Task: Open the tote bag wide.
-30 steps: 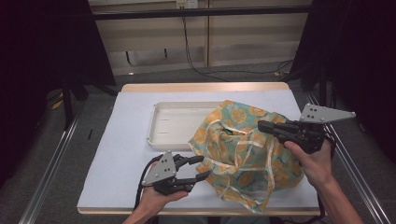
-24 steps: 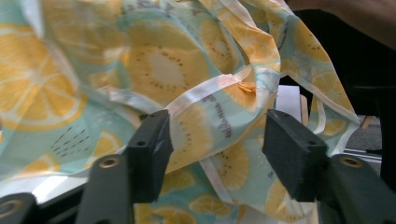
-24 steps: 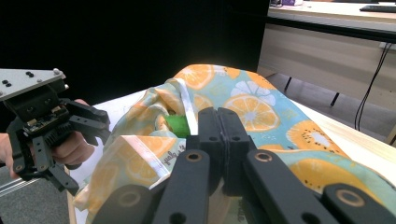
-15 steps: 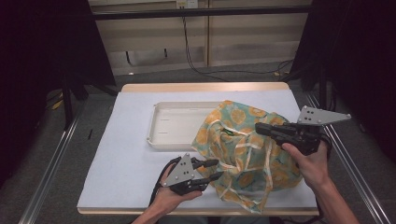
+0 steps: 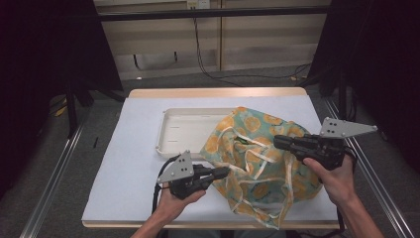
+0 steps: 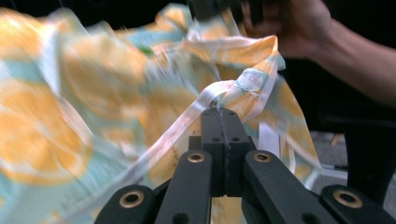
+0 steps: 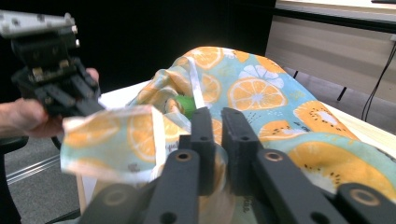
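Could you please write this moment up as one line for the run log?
left gripper: just closed, shut on bag edge | right gripper: holds bag rim, jaws easing | green thing inside | tray: behind bag

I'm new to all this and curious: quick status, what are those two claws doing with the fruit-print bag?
Left gripper shut on bag edge. Right gripper pinching bag cloth, jaws just easing. White tray behind, partly covered.

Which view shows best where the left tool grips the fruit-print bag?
The left gripper view: the left tool is shut on the bag's pale edge tape, close up, though the fruit-print bag is blurred. The high view shows the tool at the bag's left edge. The right gripper view shows it beyond the bag's raised edge.
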A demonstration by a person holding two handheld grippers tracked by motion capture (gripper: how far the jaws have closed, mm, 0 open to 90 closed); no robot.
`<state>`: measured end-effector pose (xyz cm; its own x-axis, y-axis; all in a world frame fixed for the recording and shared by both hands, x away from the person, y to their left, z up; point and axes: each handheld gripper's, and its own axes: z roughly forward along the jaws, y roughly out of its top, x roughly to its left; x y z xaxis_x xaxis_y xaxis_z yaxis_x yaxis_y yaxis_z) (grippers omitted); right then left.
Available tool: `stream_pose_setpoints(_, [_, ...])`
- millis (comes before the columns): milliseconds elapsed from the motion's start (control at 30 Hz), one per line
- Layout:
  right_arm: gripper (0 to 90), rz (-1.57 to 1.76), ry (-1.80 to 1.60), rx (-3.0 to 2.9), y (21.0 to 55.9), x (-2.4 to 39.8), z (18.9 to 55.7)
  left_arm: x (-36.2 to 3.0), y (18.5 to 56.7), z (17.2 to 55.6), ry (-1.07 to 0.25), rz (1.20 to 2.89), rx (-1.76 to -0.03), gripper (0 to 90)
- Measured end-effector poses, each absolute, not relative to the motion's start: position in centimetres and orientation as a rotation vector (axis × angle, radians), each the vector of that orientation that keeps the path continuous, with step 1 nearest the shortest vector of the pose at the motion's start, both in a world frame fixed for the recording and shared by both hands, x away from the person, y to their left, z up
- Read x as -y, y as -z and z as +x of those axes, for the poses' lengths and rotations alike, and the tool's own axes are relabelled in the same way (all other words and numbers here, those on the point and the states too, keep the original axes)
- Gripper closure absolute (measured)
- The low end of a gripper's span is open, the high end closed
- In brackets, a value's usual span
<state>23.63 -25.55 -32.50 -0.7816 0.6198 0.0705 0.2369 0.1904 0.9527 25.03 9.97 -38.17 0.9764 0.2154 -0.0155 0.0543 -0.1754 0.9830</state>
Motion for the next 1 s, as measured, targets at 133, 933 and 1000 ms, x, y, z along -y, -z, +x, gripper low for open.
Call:
stream_pose_setpoints(133, [67.4, 0.765, -1.617, -2.166, 32.2, 25.0, 23.3, -9.6, 36.7, 25.8, -0.11, 1.711, -0.201, 90.0])
stream_pose_setpoints(933, [82.2, 0.725, -1.473, -2.273, 31.4, 23.3, 25.0, -9.7, 30.9, 32.8, -0.208, 1.655, -0.35, 90.0])
stream_pose_setpoints(1000, [87.9, 0.736, -1.492, -2.25, 31.0, 23.9, 25.3, -9.9, 30.8, 33.8, -0.217, 1.658, -0.366, 90.0])
